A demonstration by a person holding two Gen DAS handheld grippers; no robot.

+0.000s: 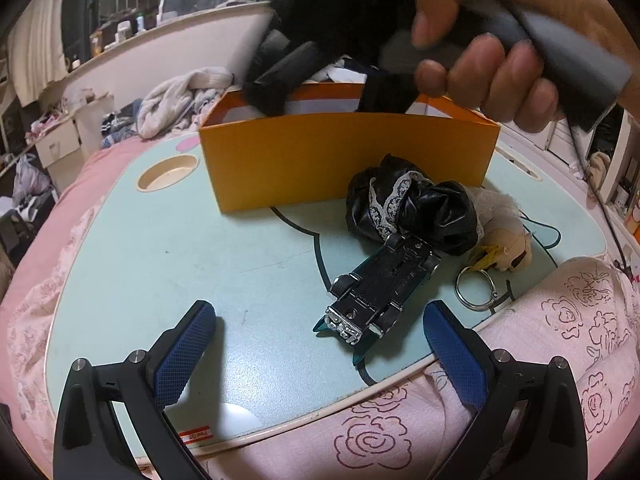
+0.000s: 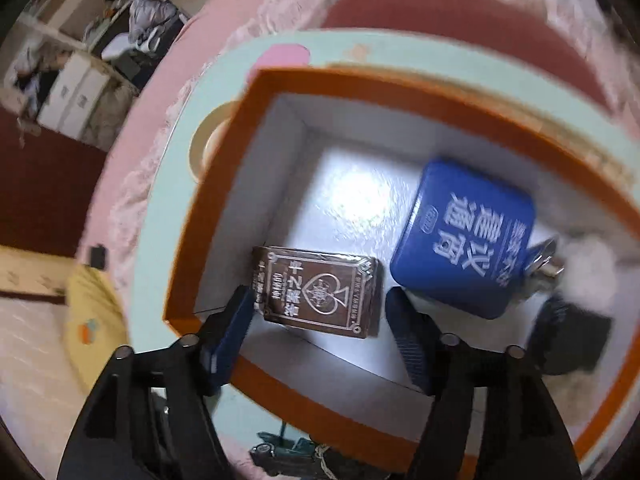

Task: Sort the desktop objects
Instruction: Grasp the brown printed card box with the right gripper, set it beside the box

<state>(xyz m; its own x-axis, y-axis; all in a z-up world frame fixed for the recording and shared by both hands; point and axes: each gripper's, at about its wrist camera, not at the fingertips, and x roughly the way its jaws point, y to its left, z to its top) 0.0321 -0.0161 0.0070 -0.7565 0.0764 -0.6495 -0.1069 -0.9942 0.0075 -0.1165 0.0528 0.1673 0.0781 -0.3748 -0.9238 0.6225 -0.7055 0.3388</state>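
Note:
An orange box stands at the back of the pale green lap table. In front of it lie a black scrunchie with lace, an upturned toy car, and a beige plush keychain with a metal ring. My left gripper is open and empty, low over the table beside the car. My right gripper is open above the box, whose white inside holds a brown card deck between the fingers and a blue tin. The right gripper shows blurred over the box in the left wrist view.
A round cup recess sits in the table's left back corner. Pink bedding surrounds the table. Clothes lie behind the box. A dark object and something white sit at the box's right end, blurred.

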